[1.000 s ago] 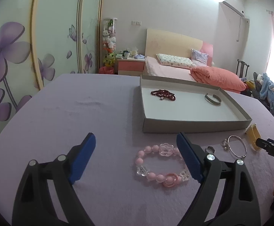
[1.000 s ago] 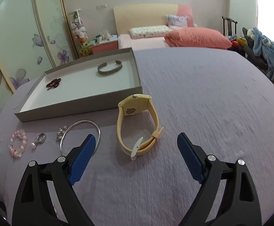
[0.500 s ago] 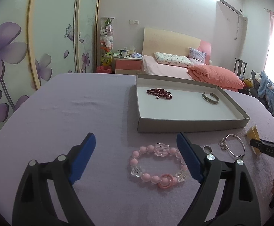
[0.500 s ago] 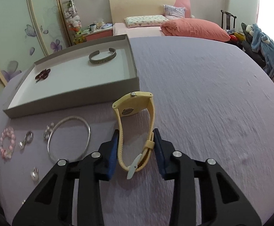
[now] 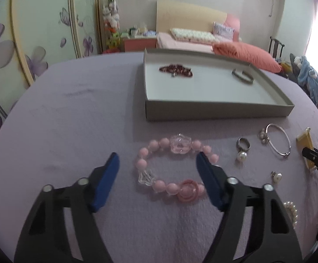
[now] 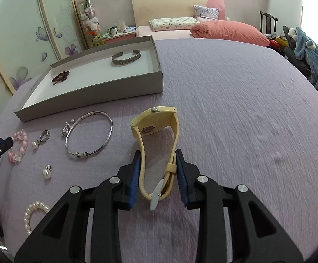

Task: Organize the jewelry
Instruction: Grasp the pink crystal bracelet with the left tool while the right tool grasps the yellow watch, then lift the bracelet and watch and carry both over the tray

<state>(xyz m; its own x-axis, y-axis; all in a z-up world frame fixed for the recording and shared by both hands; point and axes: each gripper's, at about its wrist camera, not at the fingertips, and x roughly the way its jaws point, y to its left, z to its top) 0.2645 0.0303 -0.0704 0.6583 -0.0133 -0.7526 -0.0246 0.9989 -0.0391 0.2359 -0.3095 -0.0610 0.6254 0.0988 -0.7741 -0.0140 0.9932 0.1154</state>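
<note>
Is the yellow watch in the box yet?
No. The watch stands on the purple cloth beside the box, its strap between the right gripper's pads.

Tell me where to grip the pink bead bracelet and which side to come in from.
Take the pink bead bracelet from above, across one side of the loop, on the plain round beads rather than the clear flower. It lies flat on the purple cloth, so one finger should probably go inside the ring and one outside. The left gripper is closing with much of the loop between its fingers.
</note>
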